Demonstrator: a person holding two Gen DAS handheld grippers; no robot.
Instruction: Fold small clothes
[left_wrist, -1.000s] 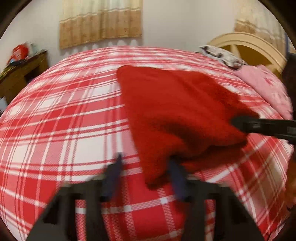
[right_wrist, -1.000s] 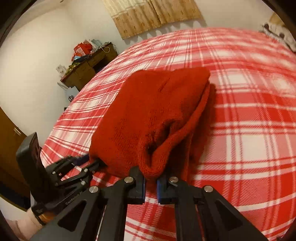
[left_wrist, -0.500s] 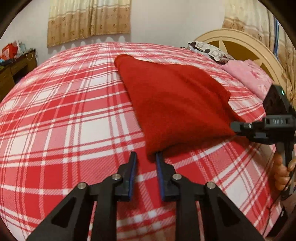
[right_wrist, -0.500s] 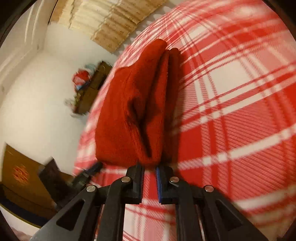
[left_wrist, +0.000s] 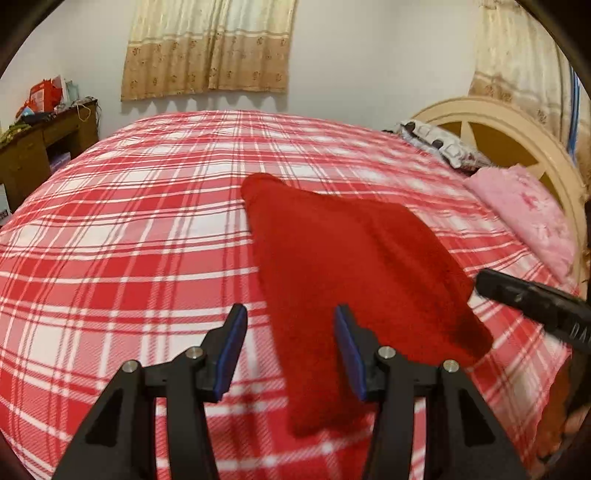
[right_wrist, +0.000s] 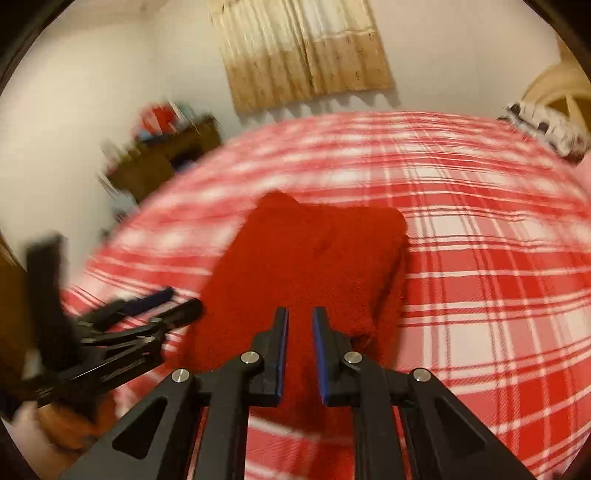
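Left gripper (left_wrist: 288, 347) has just been opening, jaws wide, nothing pinched; right gripper (right_wrist: 299, 350) stands narrowly parted, gripping nothing. The folded red knitted garment (left_wrist: 354, 273) lies flat at centre frame on the red-and-white plaid bedspread (left_wrist: 110, 258), fuzzy and tapering toward its far end.

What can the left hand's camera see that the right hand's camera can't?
Only the left wrist view shows the pink pillow by the headboard, and a second curtain at the far right.

Only the right wrist view shows the whole left gripper from the side, jaws apart, beside the garment.

Both show the red knitted garment lying on the plaid bed cover, the window curtain, the wooden desk and the patterned pillow. The right gripper pokes into the left view only as a dark tip.
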